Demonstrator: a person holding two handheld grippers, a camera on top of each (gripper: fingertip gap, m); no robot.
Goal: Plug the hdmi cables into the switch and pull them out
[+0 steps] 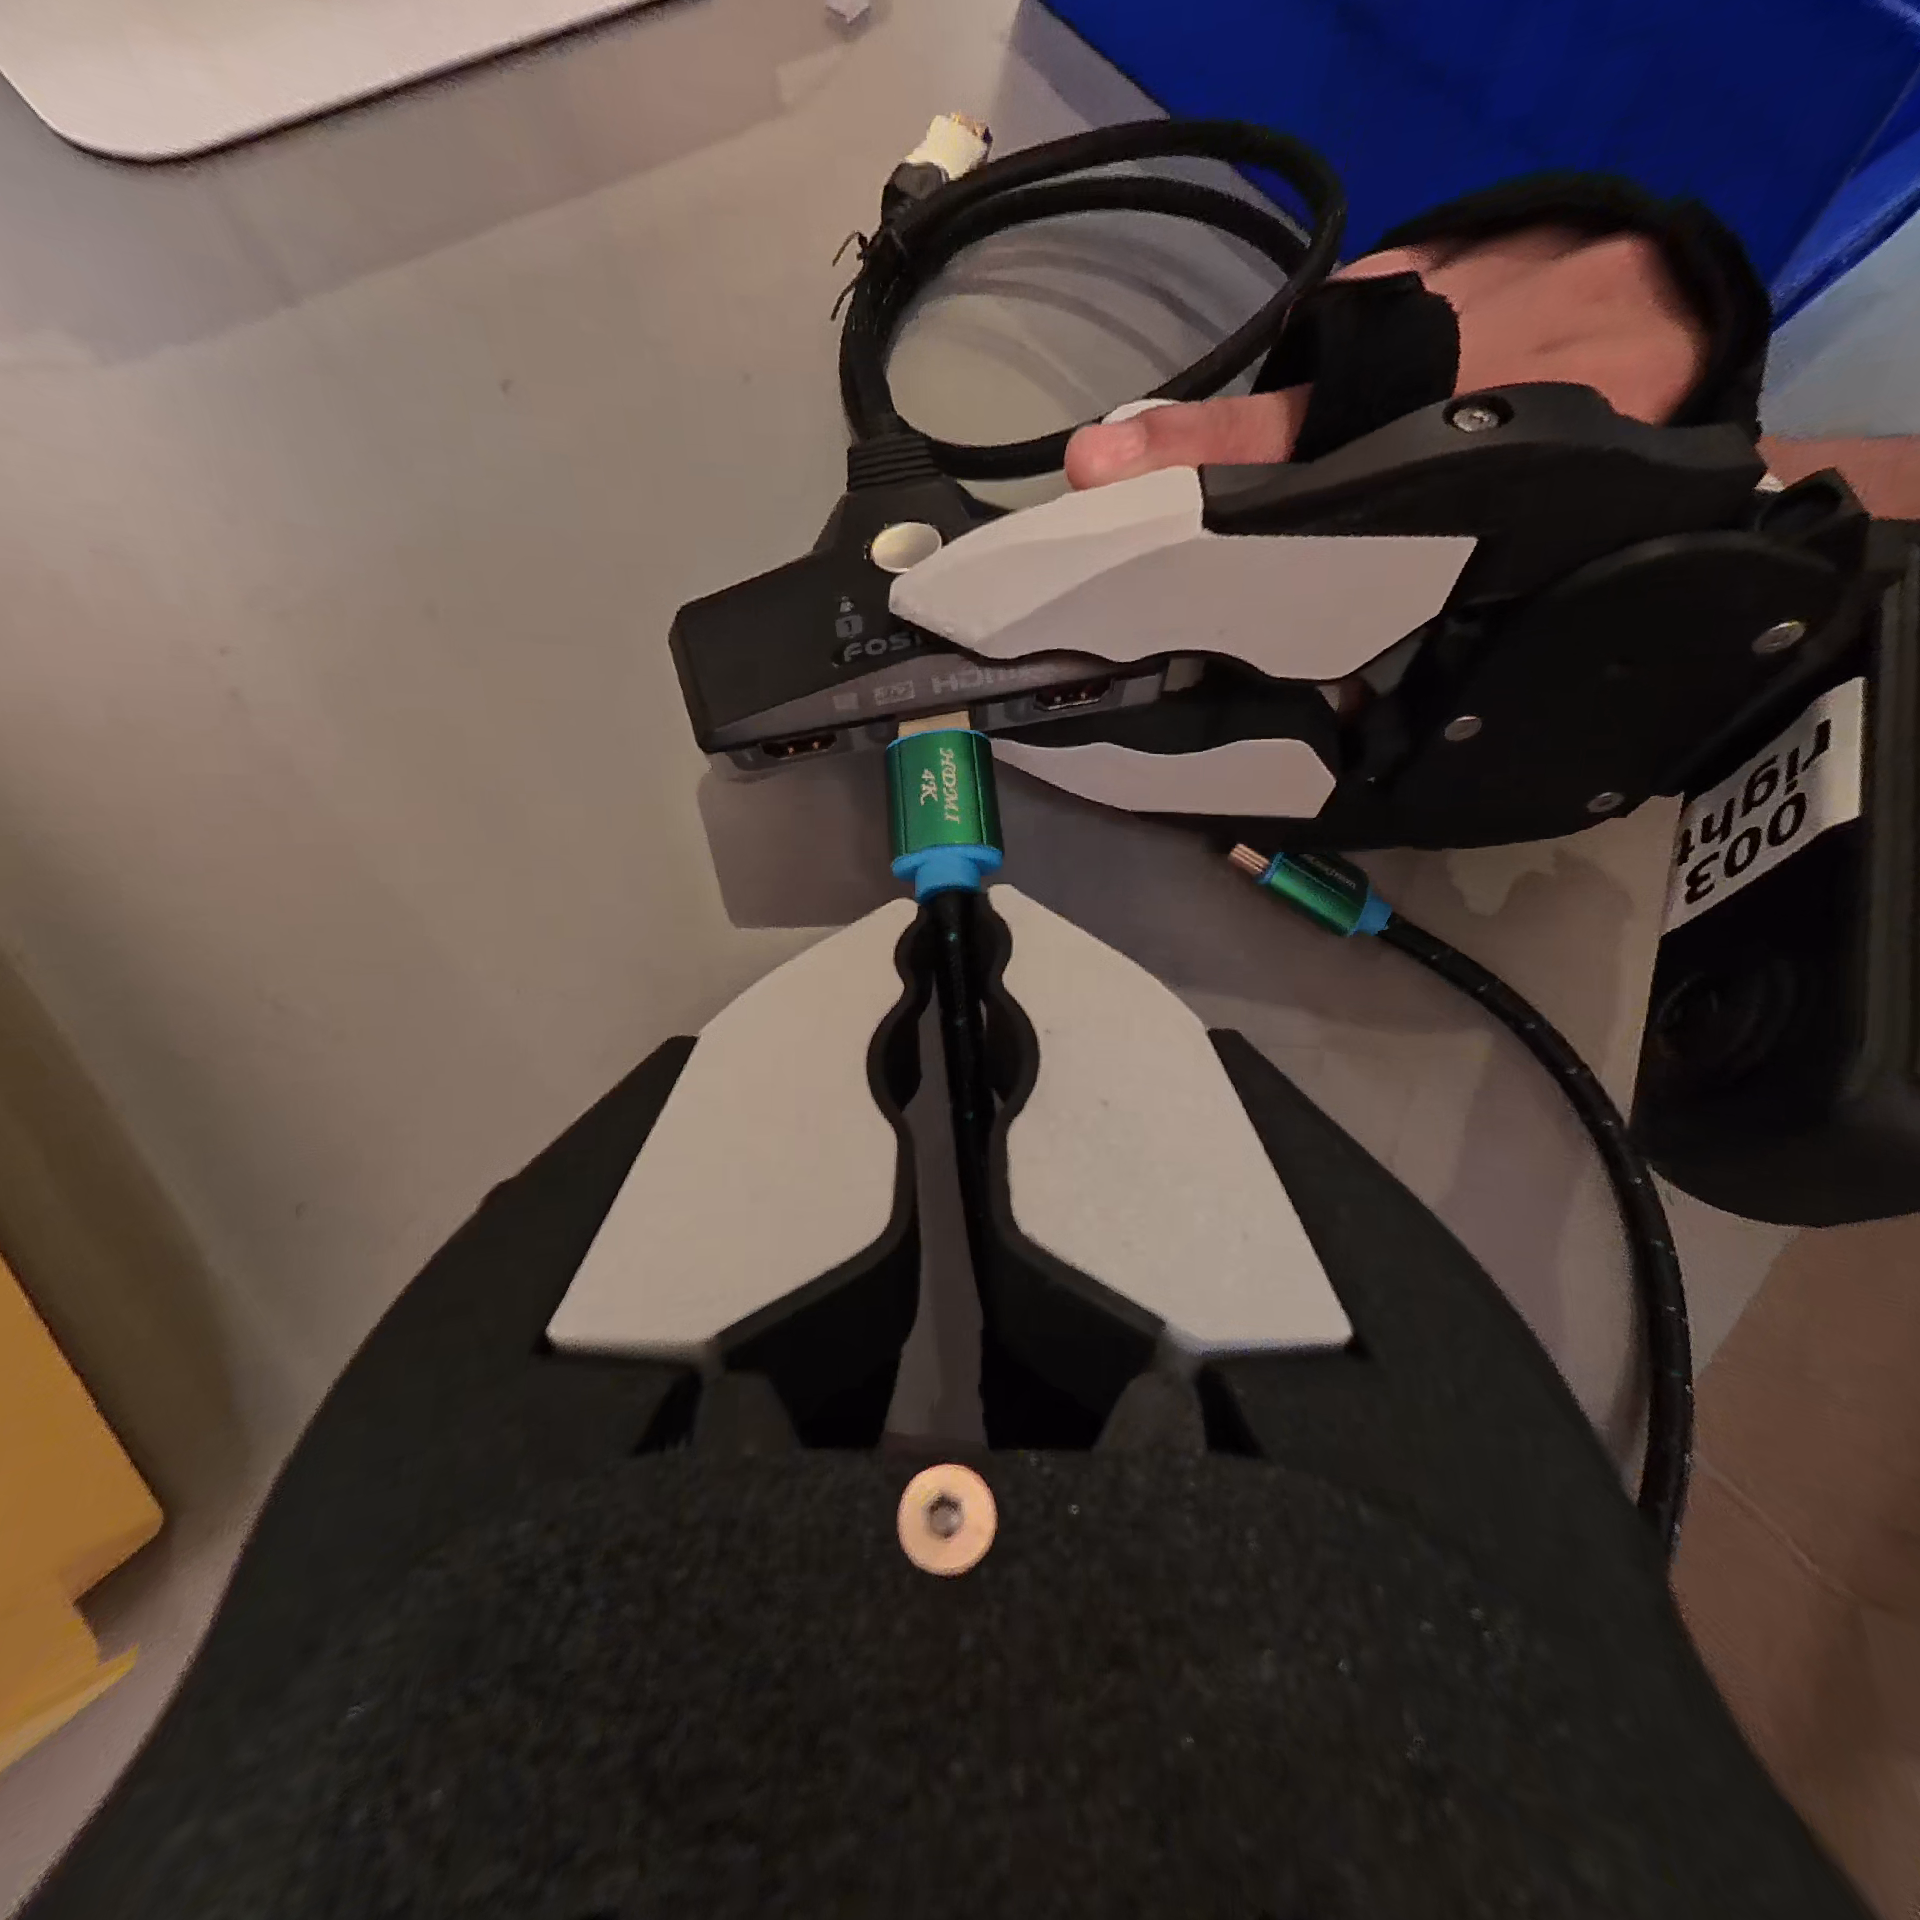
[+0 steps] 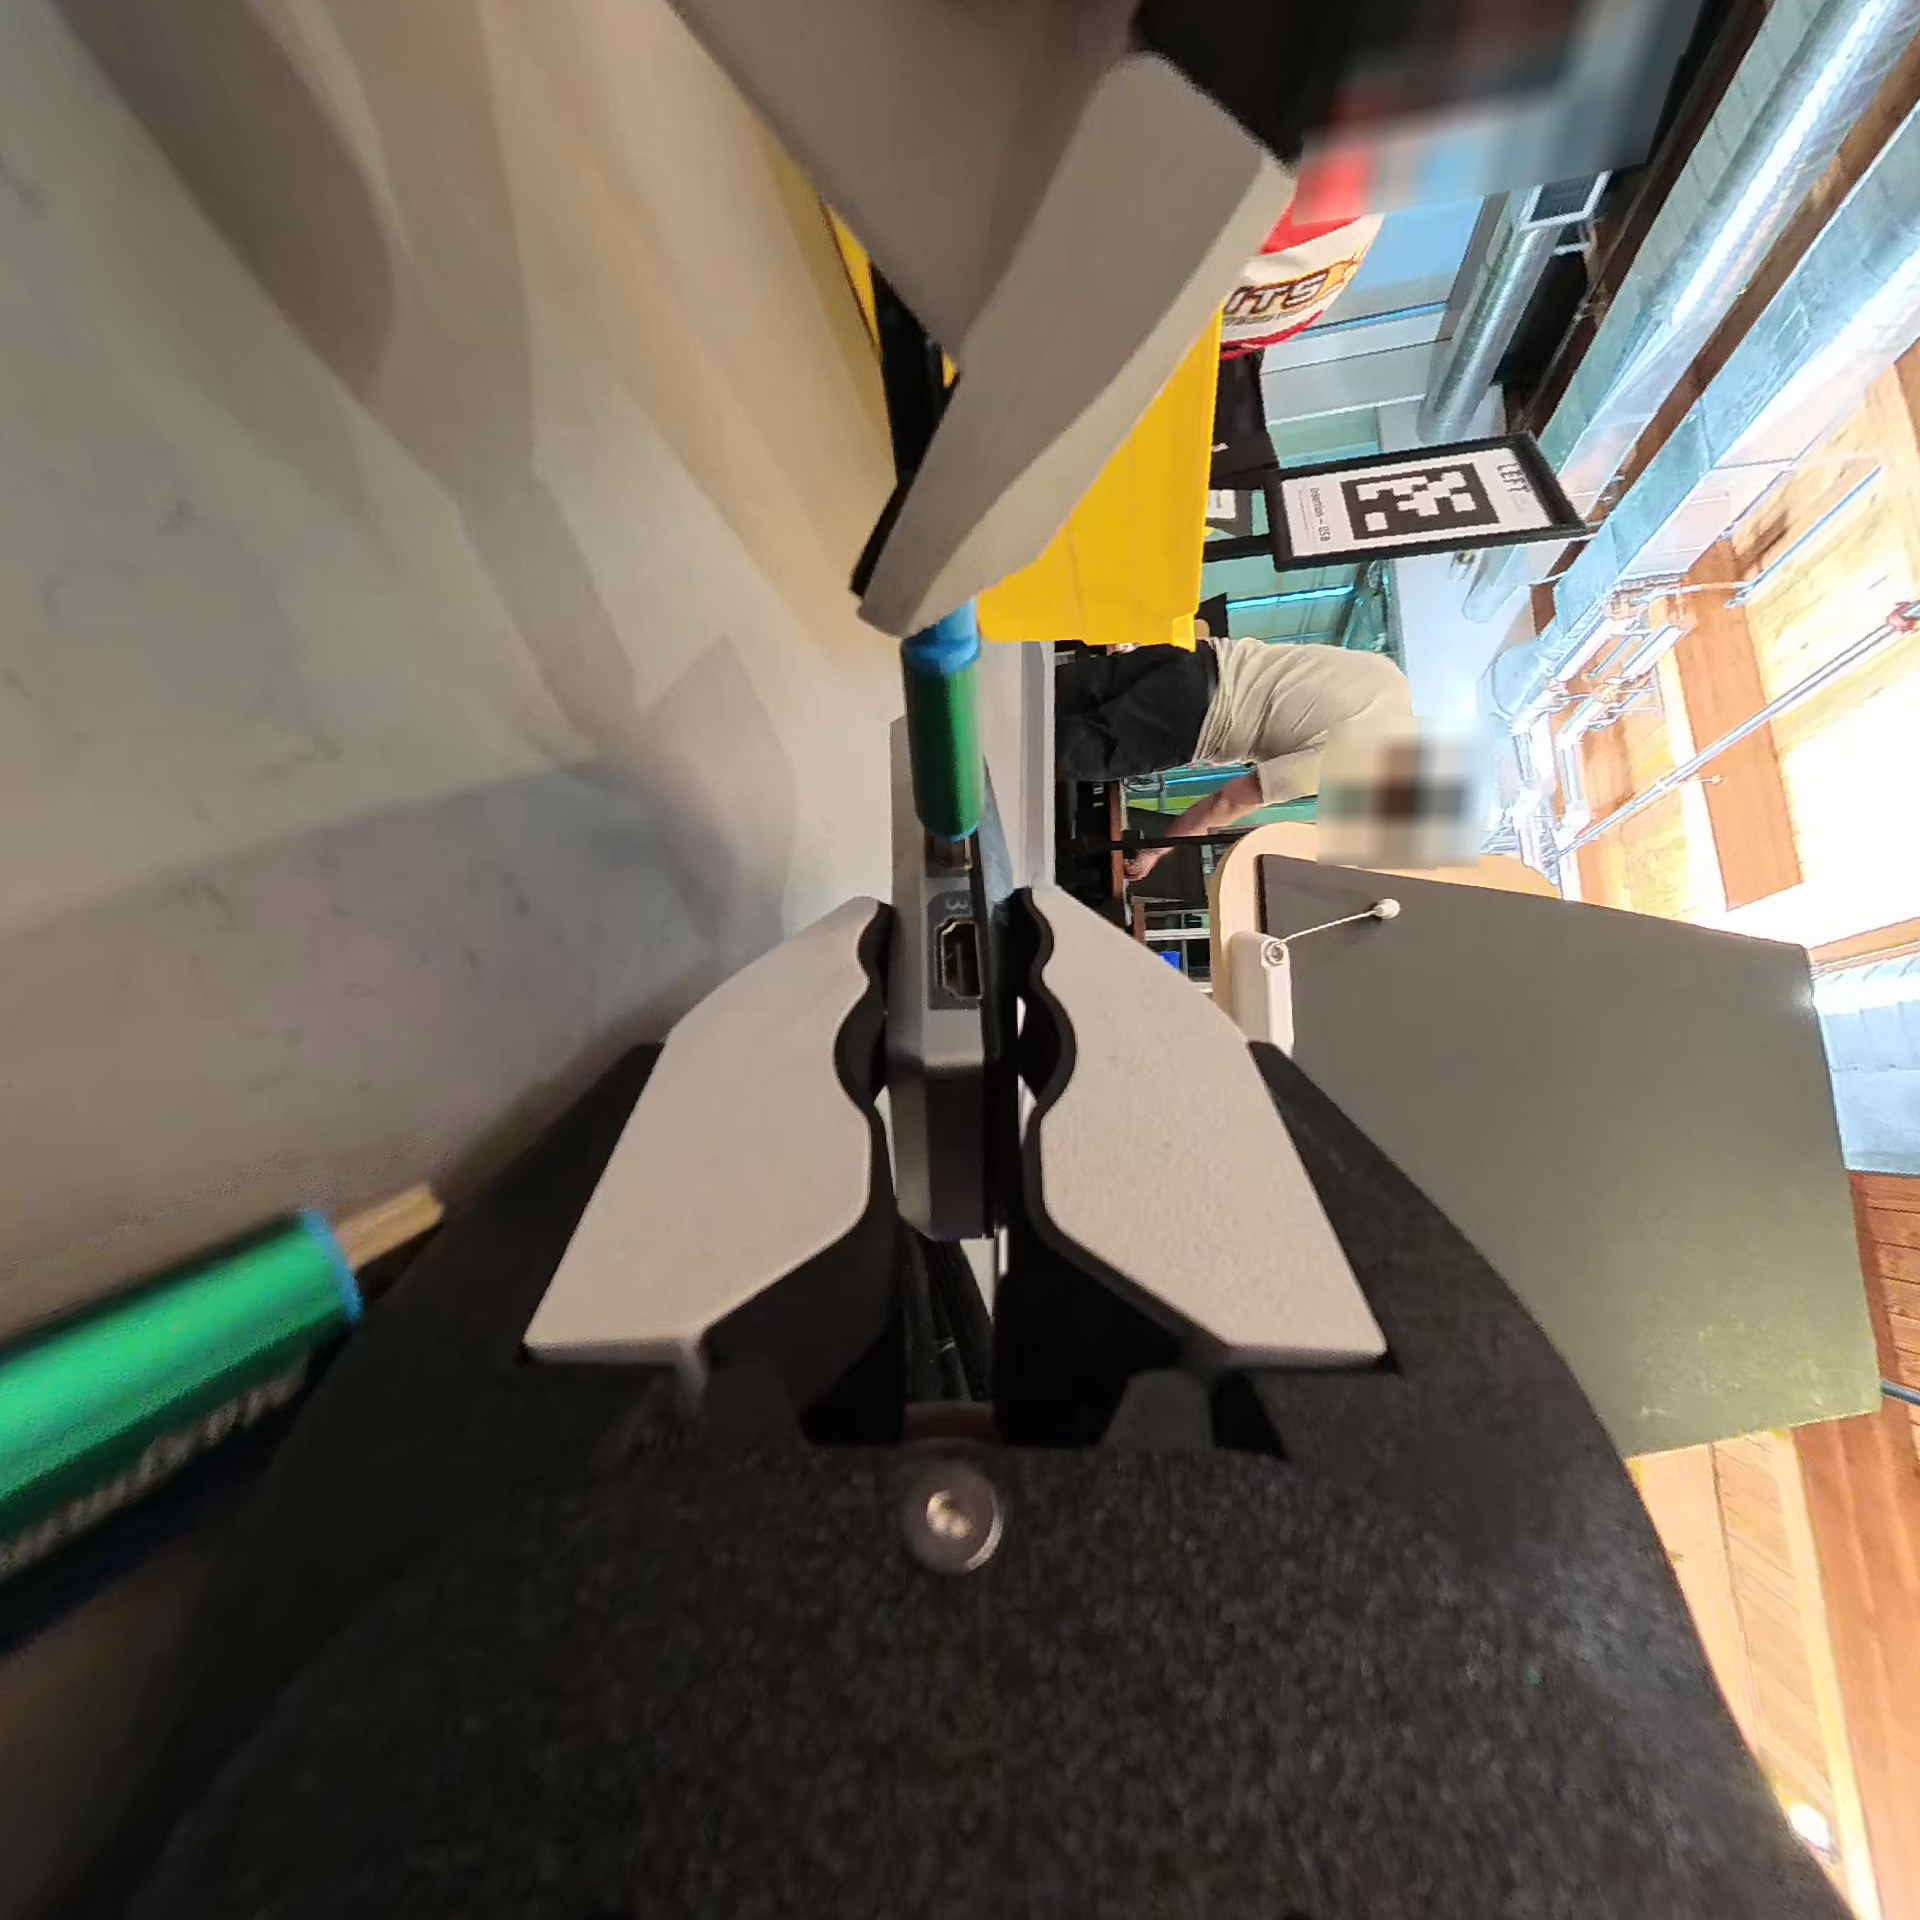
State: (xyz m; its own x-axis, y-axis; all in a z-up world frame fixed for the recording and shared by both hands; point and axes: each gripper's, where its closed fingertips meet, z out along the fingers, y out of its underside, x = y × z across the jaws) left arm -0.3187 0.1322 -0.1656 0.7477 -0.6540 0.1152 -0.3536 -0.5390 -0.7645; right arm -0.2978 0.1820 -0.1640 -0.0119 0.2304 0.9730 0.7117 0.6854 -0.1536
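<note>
Closest to my left wrist lens: the left gripper [image 1: 954,935], its two grey fingers pinched onto the black braided cable [image 1: 961,1049] just behind the blue strain relief. Ahead of the tips stands the green HDMI plug [image 1: 932,795], its metal tongue partly seated in a port on the switch's front edge; a strip of bare metal still shows between plug body and housing. The switch [image 1: 774,644], a flat black box, is held off the table. I see empty ports either side of the plug in use. My right gripper [image 1: 1049,686] comes in from the right, grey fingers clamped on the switch's top and bottom faces, a gloved hand [image 1: 1382,343] behind it. In the right wrist view the same right gripper [image 2: 951,935] squeezes the switch [image 2: 940,1101] edge-on, one open port facing the lens. The switch's own black lead [image 1: 1101,312] loops behind, ending in a pale connector. A second green plug [image 1: 1314,888] lies loose on the white table [image 1: 364,727], below the right gripper, touching nothing but the surface. Blue bin [image 1: 1558,104] at the far right.
</note>
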